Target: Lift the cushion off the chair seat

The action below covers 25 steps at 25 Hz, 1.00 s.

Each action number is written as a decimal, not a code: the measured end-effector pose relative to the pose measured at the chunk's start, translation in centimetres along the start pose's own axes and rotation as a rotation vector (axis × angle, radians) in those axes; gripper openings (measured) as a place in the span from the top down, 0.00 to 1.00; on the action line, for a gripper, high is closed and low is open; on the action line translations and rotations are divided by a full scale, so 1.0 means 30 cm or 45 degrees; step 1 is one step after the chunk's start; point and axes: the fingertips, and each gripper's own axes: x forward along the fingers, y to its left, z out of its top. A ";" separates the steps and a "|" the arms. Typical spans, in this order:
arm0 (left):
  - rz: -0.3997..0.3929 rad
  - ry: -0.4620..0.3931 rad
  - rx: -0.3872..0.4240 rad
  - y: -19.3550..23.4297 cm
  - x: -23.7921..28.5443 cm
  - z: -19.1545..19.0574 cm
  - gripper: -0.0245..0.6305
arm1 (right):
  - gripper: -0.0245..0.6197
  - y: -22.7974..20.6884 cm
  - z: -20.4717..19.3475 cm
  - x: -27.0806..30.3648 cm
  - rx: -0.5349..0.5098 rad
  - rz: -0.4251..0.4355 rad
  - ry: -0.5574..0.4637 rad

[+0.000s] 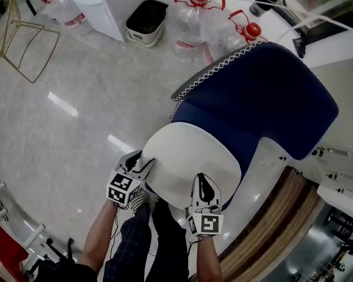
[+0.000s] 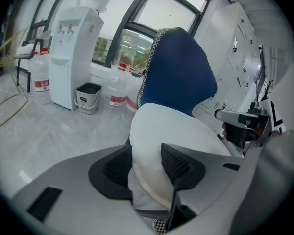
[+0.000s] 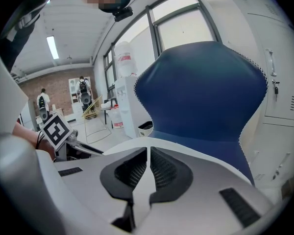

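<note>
A round white cushion (image 1: 188,163) lies on the seat of a dark blue chair (image 1: 265,98) with white edge stitching. My left gripper (image 1: 142,164) is at the cushion's left edge. In the left gripper view the cushion's rim (image 2: 171,126) fills the gap between the jaws of my left gripper (image 2: 147,165), and both pads press on it. My right gripper (image 1: 205,187) is at the near right edge. In the right gripper view my right gripper (image 3: 148,168) has its jaws almost together, pinching a thin white fold of the cushion (image 3: 126,143) in front of the chair back (image 3: 201,97).
Large water bottles (image 1: 191,16) and a dark bin (image 1: 146,21) stand on the pale floor behind the chair. A gold wire frame (image 1: 17,40) is at the far left, and a water dispenser (image 2: 71,58) stands by the window. White cabinets (image 1: 341,87) are close on the right.
</note>
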 end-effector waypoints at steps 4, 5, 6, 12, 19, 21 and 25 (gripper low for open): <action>0.009 -0.014 0.063 0.001 -0.017 0.022 0.81 | 0.90 -0.005 0.004 -0.017 0.003 -0.010 0.001; 0.010 -0.017 0.074 -0.001 -0.020 0.025 0.83 | 0.90 -0.005 0.003 -0.023 0.005 -0.012 0.003; 0.011 -0.022 0.084 -0.005 -0.024 0.029 0.86 | 0.90 -0.005 0.002 -0.030 0.011 -0.017 0.005; 0.020 -0.049 0.120 -0.041 -0.062 0.057 0.91 | 0.90 -0.011 0.013 -0.079 0.024 -0.036 0.001; 0.006 -0.113 0.150 -0.120 -0.157 0.113 0.91 | 0.90 -0.001 0.051 -0.174 0.019 -0.043 -0.039; 0.000 -0.139 0.180 -0.157 -0.190 0.137 0.91 | 0.90 0.004 0.069 -0.210 0.020 -0.047 -0.046; 0.010 -0.183 0.245 -0.235 -0.270 0.200 0.91 | 0.90 0.004 0.135 -0.285 0.041 -0.068 -0.072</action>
